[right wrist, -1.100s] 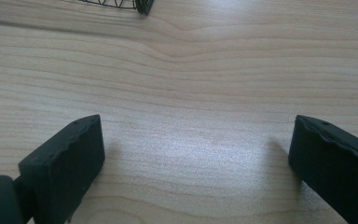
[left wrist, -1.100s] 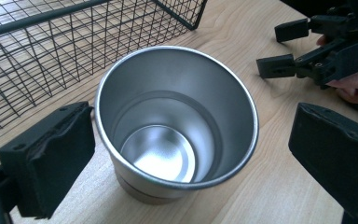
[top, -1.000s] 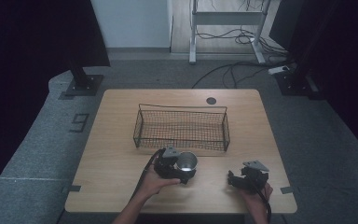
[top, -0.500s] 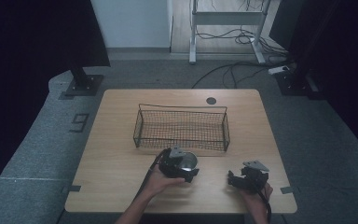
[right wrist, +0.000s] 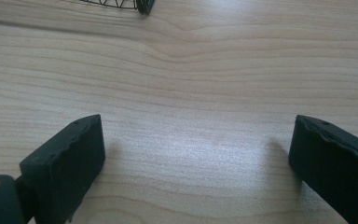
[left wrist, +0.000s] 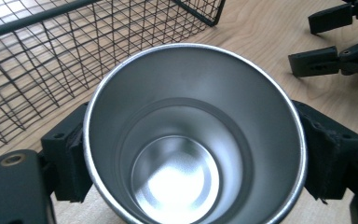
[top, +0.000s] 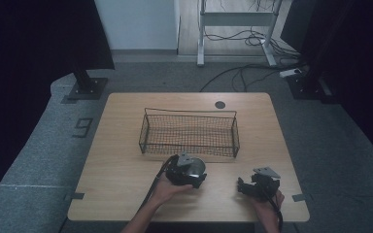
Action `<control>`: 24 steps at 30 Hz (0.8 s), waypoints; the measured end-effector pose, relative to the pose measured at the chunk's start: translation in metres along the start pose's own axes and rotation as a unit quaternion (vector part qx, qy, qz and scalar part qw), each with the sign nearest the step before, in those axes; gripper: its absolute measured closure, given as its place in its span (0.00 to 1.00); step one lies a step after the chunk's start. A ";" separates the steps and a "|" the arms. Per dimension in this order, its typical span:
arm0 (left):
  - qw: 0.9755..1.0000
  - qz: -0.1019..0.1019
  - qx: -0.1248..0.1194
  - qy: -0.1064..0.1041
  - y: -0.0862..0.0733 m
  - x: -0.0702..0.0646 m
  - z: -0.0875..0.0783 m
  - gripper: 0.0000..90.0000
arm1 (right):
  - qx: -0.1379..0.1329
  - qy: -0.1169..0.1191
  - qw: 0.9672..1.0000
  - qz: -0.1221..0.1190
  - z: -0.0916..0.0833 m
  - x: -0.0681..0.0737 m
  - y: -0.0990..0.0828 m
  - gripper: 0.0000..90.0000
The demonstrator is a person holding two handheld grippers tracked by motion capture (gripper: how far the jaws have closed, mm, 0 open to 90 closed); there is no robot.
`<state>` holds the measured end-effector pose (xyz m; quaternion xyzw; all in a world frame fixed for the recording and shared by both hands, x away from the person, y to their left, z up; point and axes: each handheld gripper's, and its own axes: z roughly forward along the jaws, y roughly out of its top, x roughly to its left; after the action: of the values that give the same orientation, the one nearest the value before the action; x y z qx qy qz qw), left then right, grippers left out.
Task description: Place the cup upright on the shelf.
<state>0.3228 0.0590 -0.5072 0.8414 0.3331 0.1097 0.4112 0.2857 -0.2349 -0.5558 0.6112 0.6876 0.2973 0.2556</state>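
High view: wooden table, then wire basket mid-table, empty. Just in front of basket, steel cup clamped in left gripper, jaws just closed onto its sides, pads pressing both walls, mouth facing that gripper's camera, empty inside. Near front right corner, right gripper over bare wood, jaws spread wide, holding nothing, well apart from cup.
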 end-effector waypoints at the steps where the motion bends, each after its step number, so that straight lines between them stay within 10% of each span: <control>1: 1.000 0.001 -0.002 0.001 0.000 0.000 -0.001 0.16 | 0.000 0.000 1.000 -0.001 0.000 0.000 0.000 0.04; 24: 0.999 -0.006 -0.050 -0.010 0.014 0.019 -0.053 0.16 | 0.000 0.002 1.000 -0.002 0.000 0.000 0.000 0.04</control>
<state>0.3193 0.0980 -0.4639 0.8187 0.3280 0.1160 0.4569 0.2860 -0.2354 -0.5559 0.6093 0.6891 0.2980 0.2551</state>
